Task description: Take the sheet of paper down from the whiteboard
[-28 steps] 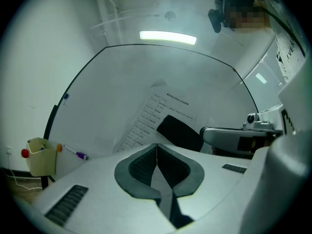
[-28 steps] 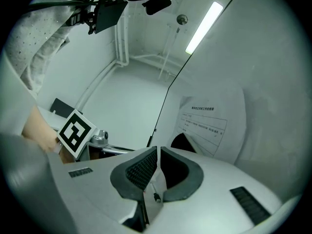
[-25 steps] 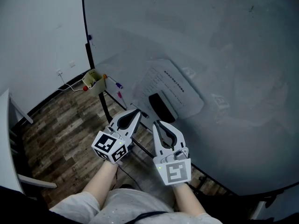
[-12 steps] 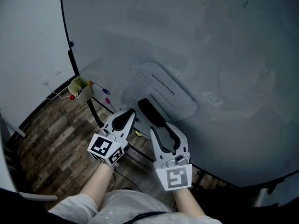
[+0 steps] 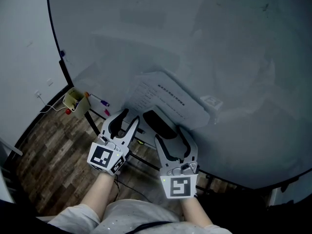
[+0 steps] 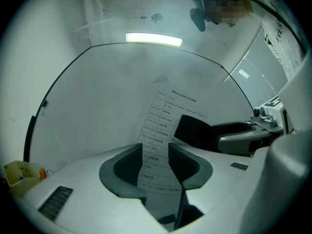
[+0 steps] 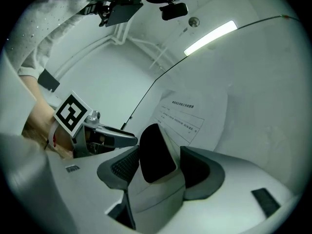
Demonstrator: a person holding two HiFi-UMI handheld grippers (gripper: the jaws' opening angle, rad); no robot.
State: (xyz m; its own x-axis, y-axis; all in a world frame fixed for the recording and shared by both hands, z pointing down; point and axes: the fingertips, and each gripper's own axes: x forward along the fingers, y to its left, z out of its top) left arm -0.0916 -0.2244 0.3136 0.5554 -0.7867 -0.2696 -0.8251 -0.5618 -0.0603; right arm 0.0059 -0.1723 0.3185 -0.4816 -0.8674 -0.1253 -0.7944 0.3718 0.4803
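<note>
A printed sheet of paper (image 5: 165,94) hangs tilted on the whiteboard (image 5: 219,43). A black oblong block (image 5: 156,121) sits on the sheet's lower part. My left gripper (image 5: 127,118) is at the sheet's lower left edge. Its jaws are opening, and the paper (image 6: 168,113) shows through the gap of that gripper (image 6: 155,152) with nothing pinched. My right gripper (image 5: 173,135) is just right of the block. Its jaws are opening too. In the right gripper view the block (image 7: 156,152) stands between the jaws of the gripper (image 7: 158,155), with a gap on one side, and the paper (image 7: 187,113) lies beyond.
A yellow holder (image 5: 73,100) and markers (image 5: 102,101) are at the board's lower left. The board's stand legs (image 5: 146,155) cross the wood floor (image 5: 44,165) below my hands. A wall socket with a cable (image 5: 39,96) is at the left.
Both grippers have gone from shut to open. They have closed in on the sheet's lower edge, and the right jaws now flank the black block.
</note>
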